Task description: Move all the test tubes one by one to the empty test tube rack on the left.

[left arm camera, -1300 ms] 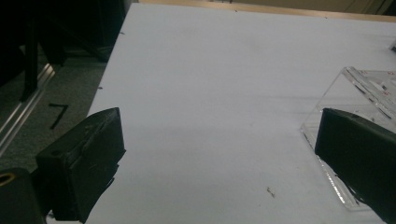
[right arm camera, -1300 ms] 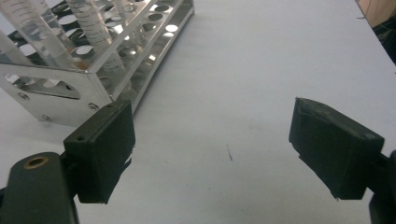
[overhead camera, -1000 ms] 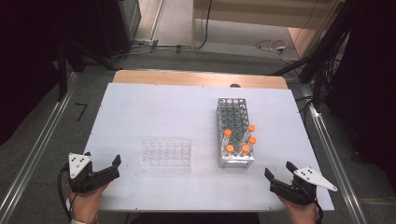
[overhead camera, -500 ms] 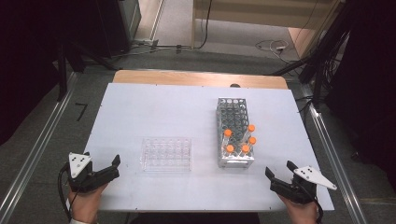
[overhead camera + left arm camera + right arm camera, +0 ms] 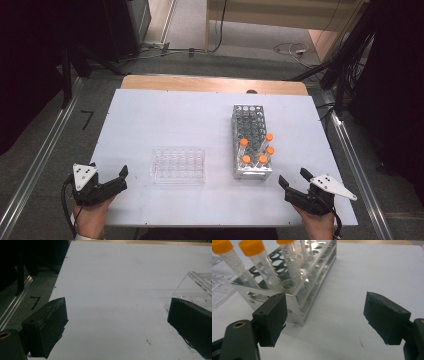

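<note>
A metal tube rack (image 5: 251, 140) (image 5: 294, 287) stands right of the table's centre, with several orange-capped clear tubes (image 5: 258, 151) (image 5: 254, 262) in its near end. A clear plastic well plate (image 5: 178, 164) (image 5: 197, 290) lies flat left of it. My left gripper (image 5: 119, 181) (image 5: 117, 325) rests open at the near left corner, the plate just beyond its right jaw. My right gripper (image 5: 294, 179) (image 5: 324, 315) stands open at the near right, just short of the rack's near corner. Neither holds anything.
The white table (image 5: 165, 120) has a wooden strip (image 5: 210, 84) along its far edge. Aluminium rails (image 5: 40, 155) run along both sides, with dark floor and cables beyond. Bare tabletop lies behind the plate and right of the rack.
</note>
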The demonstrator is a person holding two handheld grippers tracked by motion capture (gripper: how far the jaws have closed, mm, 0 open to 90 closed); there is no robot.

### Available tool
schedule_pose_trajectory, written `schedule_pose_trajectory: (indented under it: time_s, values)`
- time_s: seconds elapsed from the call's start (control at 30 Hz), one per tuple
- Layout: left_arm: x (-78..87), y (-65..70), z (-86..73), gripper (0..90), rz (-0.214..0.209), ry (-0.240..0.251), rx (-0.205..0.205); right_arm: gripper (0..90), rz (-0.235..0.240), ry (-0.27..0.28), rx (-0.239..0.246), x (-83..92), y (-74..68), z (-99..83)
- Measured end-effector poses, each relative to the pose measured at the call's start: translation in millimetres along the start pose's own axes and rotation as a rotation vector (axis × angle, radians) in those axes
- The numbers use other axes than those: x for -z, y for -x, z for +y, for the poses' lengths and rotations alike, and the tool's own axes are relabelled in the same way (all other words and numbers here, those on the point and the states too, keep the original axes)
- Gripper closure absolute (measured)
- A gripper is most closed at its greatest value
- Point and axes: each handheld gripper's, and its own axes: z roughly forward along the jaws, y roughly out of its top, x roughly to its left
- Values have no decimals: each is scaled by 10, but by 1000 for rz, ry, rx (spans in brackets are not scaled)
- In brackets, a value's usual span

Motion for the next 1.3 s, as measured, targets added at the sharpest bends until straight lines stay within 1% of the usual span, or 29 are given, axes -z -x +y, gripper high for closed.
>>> schedule_pose_trajectory:
  time_s: [0.13,0.4,0.53,0.7,0.83,0.9,1.03,1.3]
  values:
    - [-2,4,-1,27,1,-2,-1,188,24,3,21,-31,-87,41]
    - [-10,-6,-1,31,9,-2,-1,245,82,7,62,-121,-244,116]
    - [-10,-7,-2,31,13,-2,0,312,112,7,82,-170,-309,141]
    - [-8,-7,-2,31,12,-1,-1,425,147,11,106,-222,-395,164]
    - [-8,-7,-3,32,12,0,0,505,157,14,125,-279,-454,185]
    - [-6,-9,-3,32,14,-2,1,534,148,12,133,-310,-479,191]
    - [-2,-10,-3,34,14,1,3,544,132,11,138,-368,-500,195]
    - [0,-11,-3,35,15,3,6,621,140,13,140,-403,-522,207]
